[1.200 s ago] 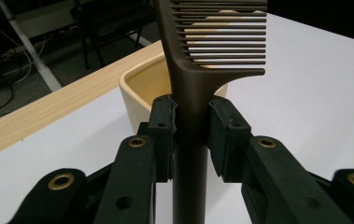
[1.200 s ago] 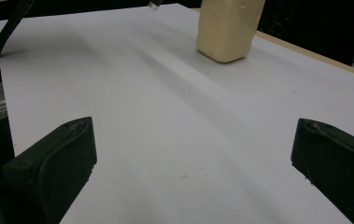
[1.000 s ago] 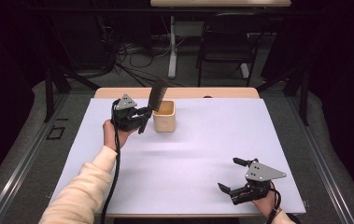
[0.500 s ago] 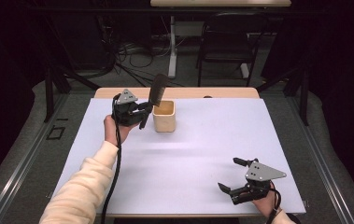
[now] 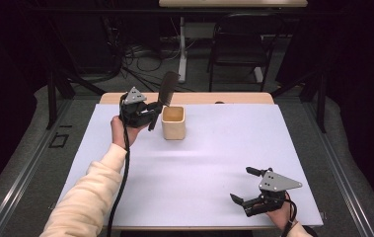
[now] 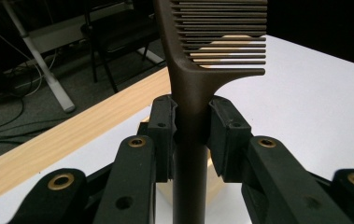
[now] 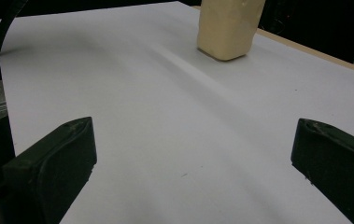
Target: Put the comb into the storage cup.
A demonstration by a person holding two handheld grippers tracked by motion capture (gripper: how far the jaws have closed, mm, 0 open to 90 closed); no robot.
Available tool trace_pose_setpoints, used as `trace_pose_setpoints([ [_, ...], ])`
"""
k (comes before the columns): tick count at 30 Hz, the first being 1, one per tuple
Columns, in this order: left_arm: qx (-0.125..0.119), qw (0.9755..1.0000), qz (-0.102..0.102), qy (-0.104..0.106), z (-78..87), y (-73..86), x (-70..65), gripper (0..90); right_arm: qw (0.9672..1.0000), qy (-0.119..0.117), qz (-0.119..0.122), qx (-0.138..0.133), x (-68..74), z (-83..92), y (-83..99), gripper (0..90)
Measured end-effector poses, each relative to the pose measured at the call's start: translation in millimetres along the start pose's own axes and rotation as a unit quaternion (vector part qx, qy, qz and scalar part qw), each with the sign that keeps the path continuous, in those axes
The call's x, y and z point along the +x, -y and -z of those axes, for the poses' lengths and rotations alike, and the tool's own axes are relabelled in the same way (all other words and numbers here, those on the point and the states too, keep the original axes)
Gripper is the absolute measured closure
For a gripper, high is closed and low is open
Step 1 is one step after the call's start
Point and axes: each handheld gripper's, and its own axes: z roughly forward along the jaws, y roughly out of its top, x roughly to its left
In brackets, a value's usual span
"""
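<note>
Seen from above, the right claw (image 5: pixel 246 190) rests at the bench's (image 5: pixel 209 163) five o'clock corner, jaws wide apart with nothing between them, well apart from everything else. Farther off, around eleven o'clock, the left claw (image 5: pixel 150 114) is clamped on the handle of a dark comb (image 5: pixel 167 89), its toothed end up and tilted over a small tan cup (image 5: pixel 173 123) just beside it. The risks, as I judge them: the grip sits low on a narrow handle, so the comb may pivot or slip; lowered off-centre, it could catch the rim and tip the cup.
</note>
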Motion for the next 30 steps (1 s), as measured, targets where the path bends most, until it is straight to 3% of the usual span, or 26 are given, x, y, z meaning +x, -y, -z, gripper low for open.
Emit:
trace_pose_setpoints([
  [30,-0.029,0.9995,-0.002,-0.016,-12.3,-24.9,3.8,72.2,1.0,-0.001,0.0,-0.002,0.0,0.0,0.1,0.0],
])
